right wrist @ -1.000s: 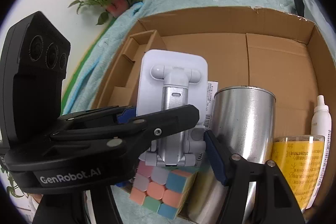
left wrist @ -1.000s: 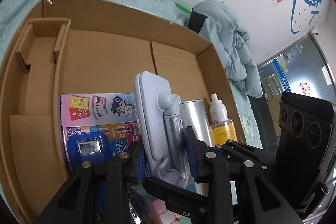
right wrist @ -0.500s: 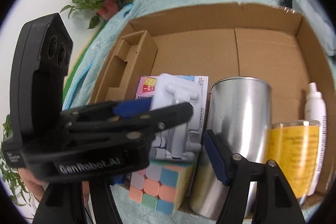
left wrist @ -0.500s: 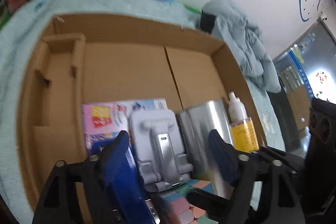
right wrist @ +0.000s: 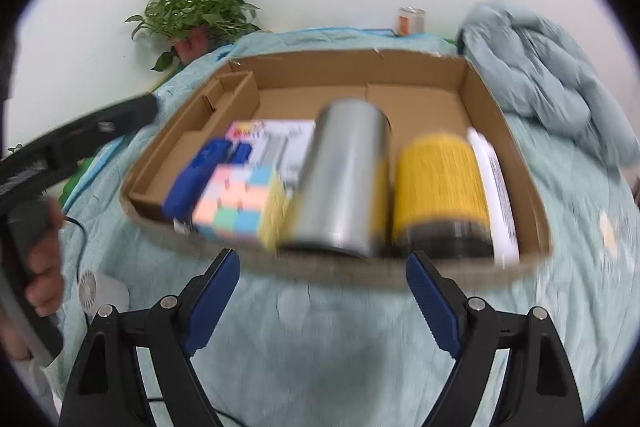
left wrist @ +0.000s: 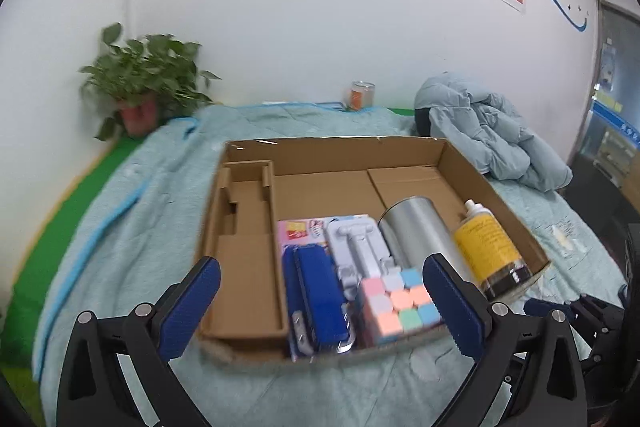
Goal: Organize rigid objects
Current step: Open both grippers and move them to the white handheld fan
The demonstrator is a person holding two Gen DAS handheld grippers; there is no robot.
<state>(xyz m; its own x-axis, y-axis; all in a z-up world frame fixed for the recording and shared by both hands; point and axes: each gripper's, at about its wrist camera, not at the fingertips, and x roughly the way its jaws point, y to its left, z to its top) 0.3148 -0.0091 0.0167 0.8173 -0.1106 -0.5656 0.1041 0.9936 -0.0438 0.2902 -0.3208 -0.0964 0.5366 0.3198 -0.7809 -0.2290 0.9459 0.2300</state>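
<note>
A shallow cardboard box (left wrist: 248, 291) (right wrist: 472, 87) lies on a teal blanket. In it are a blue stapler (left wrist: 316, 299) (right wrist: 192, 179), a pastel puzzle cube (left wrist: 396, 303) (right wrist: 236, 203), a grey phone stand (left wrist: 356, 251), a steel cup (left wrist: 416, 231) (right wrist: 344, 179), a yellow jar (left wrist: 488, 251) (right wrist: 440, 191), a white bottle (right wrist: 496, 187) and a colourful card pack (left wrist: 304, 227). My left gripper (left wrist: 320, 311) is open and empty, in front of the box. My right gripper (right wrist: 320, 299) is open and empty, in front of the box.
A potted plant (left wrist: 140, 87) (right wrist: 192, 15) stands at the back left by the wall. A crumpled light-blue jacket (left wrist: 492, 139) (right wrist: 552, 67) lies at the back right. A small jar (left wrist: 362, 95) stands by the wall. A white fan (right wrist: 100, 291) lies on the blanket.
My left gripper let go of the phone stand, now lying in the box, and opened. Both grippers pulled back out of the box toward its near side.
</note>
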